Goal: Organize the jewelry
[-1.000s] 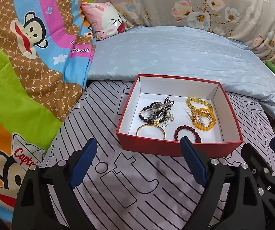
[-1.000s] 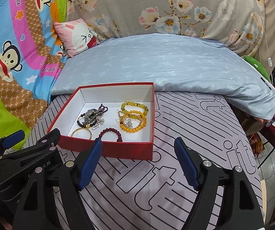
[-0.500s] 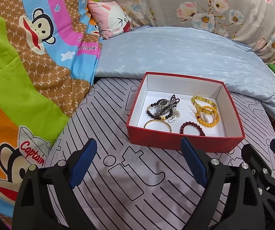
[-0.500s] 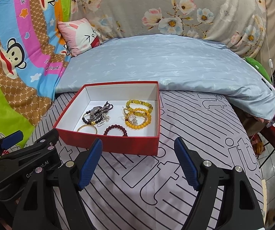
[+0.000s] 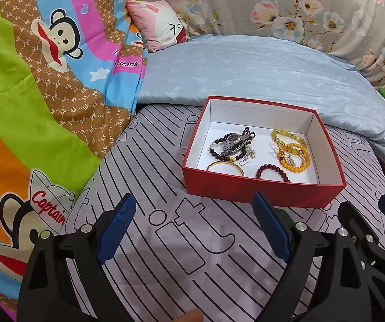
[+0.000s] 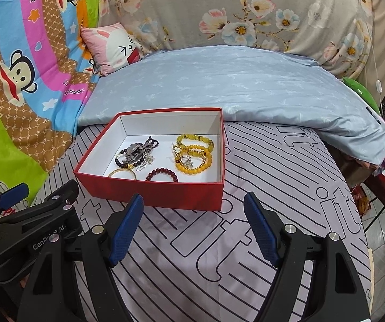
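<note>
A red box with a white inside sits on the striped bed sheet; it also shows in the right wrist view. Inside lie a silver watch tangled with dark beads, a gold bangle, a dark red bead bracelet and yellow bead bracelets. The same pieces show in the right wrist view: watch, bangle, red bracelet, yellow bracelets. My left gripper is open and empty, short of the box. My right gripper is open and empty, just before the box's front wall.
A light blue quilt lies folded behind the box. A cartoon monkey blanket covers the left side. A pink bunny pillow leans at the back. The bed's edge drops off at the right.
Both grippers have drawn back and shifted left from the box, so it looks smaller and farther to the right. Both stay open and empty.
</note>
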